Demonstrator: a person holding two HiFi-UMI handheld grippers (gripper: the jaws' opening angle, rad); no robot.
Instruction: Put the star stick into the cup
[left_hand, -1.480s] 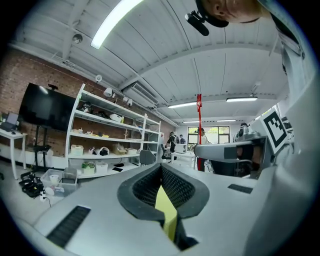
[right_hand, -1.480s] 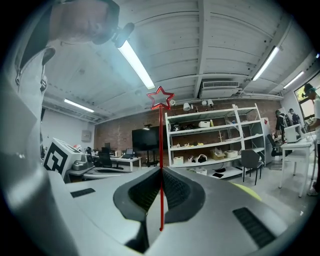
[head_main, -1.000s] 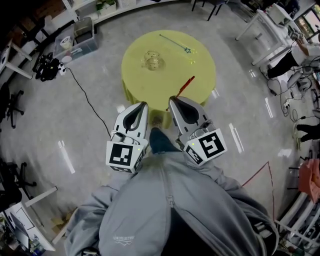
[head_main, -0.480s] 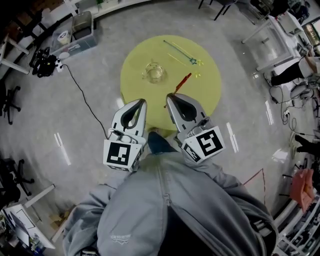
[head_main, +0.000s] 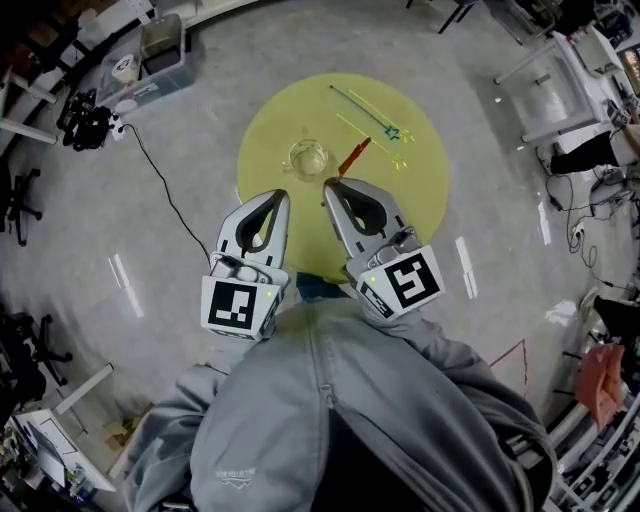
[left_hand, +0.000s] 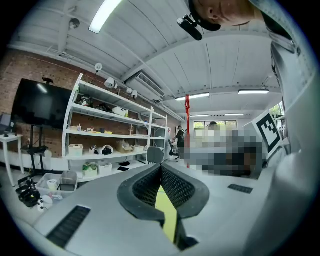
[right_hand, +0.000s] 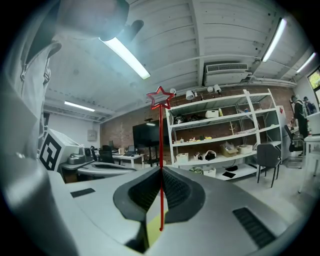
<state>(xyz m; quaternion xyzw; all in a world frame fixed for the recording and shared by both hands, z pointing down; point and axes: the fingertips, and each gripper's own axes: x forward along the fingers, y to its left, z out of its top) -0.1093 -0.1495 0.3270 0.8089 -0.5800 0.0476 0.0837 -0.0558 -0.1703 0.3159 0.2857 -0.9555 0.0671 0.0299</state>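
A yellow table (head_main: 420, 185) on grey floor (head_main: 150, 250) stands before the right gripper (head_main: 328, 186), which pinches the star stick (head_main: 352, 158); the left gripper (head_main: 281, 196) is pressed together.

Bright, even indoor light falls from ceiling tube lamps (right_hand: 127, 57) above the right claw (right_hand: 161, 171); the nearest flares white. The star stick (right_hand: 161, 135) in that claw shows sharp. Glare streaks the glossy floor (head_main: 125, 285) left of the left claw (head_main: 280, 195). Fisheye bending and dark corners mark every view.
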